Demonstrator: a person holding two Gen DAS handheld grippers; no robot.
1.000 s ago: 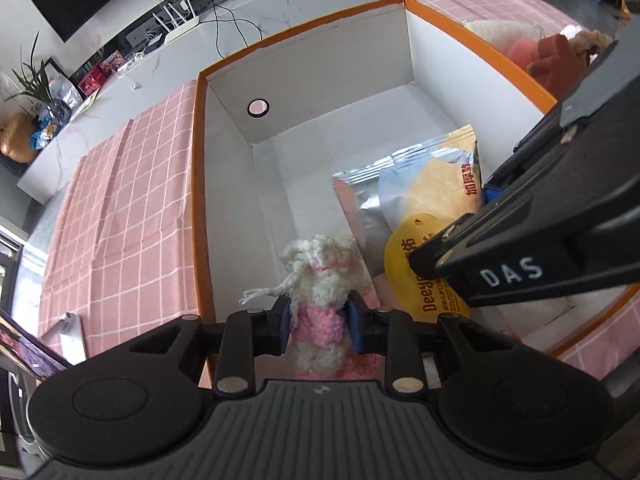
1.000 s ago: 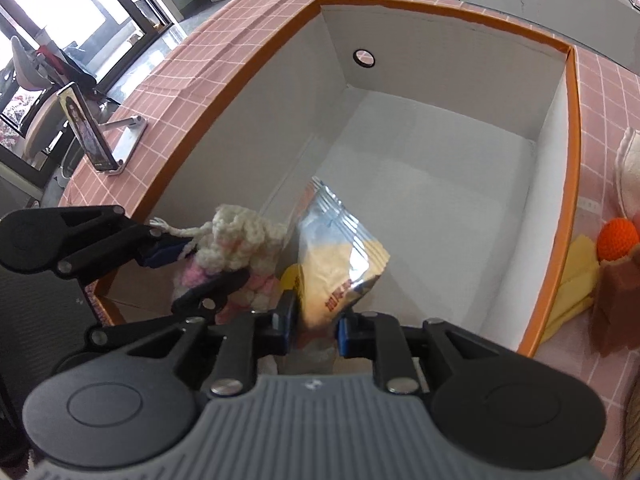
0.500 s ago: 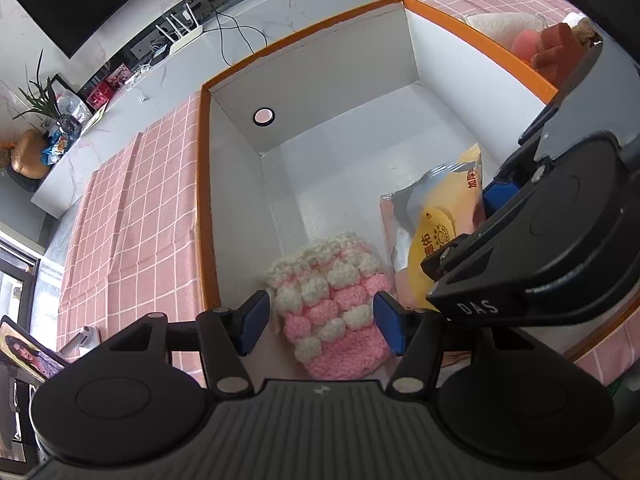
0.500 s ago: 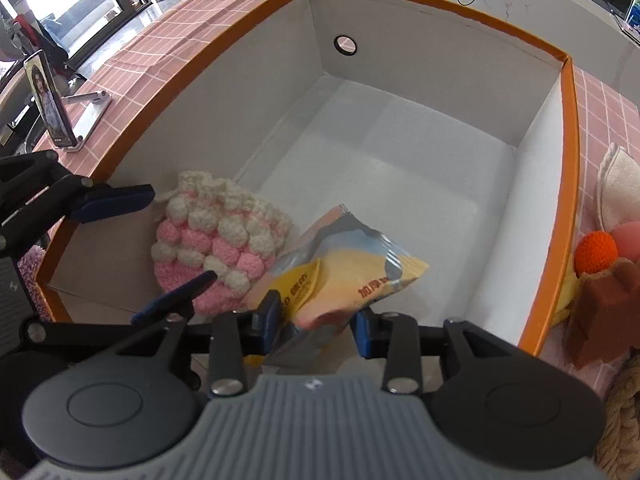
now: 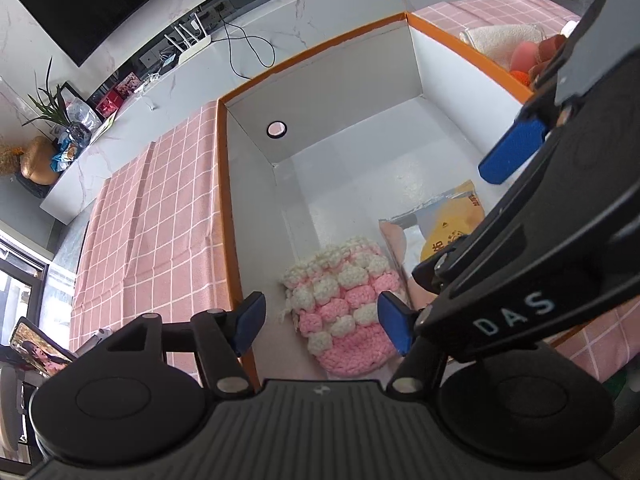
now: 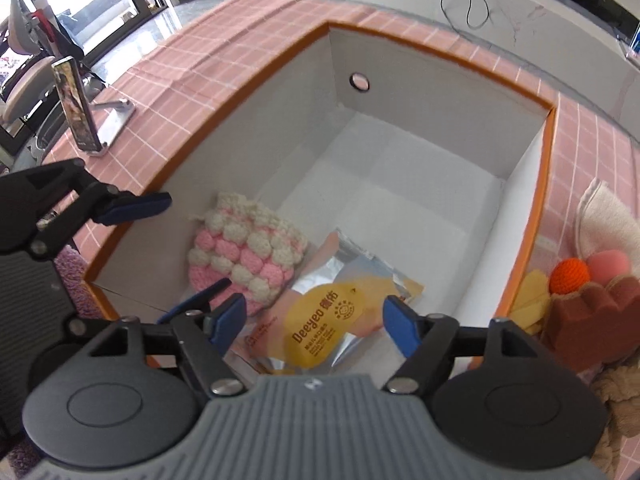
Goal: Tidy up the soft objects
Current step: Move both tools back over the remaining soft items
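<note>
Both tools hang wide open and empty over the box (image 6: 532,216), the left gripper (image 5: 322,320) and right gripper (image 6: 316,316) having just spread their jaws. Below them, on the box's near floor, the pink-and-white crocheted pouch (image 6: 244,256) lies touching the foil snack packet (image 6: 336,312); the far floor is bare.

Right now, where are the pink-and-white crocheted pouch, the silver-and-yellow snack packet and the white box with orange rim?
pink-and-white crocheted pouch (image 5: 344,304), left wrist view, its middle.
silver-and-yellow snack packet (image 6: 324,320), right wrist view, yellow label.
white box with orange rim (image 6: 440,128), right wrist view, far wall.
</note>
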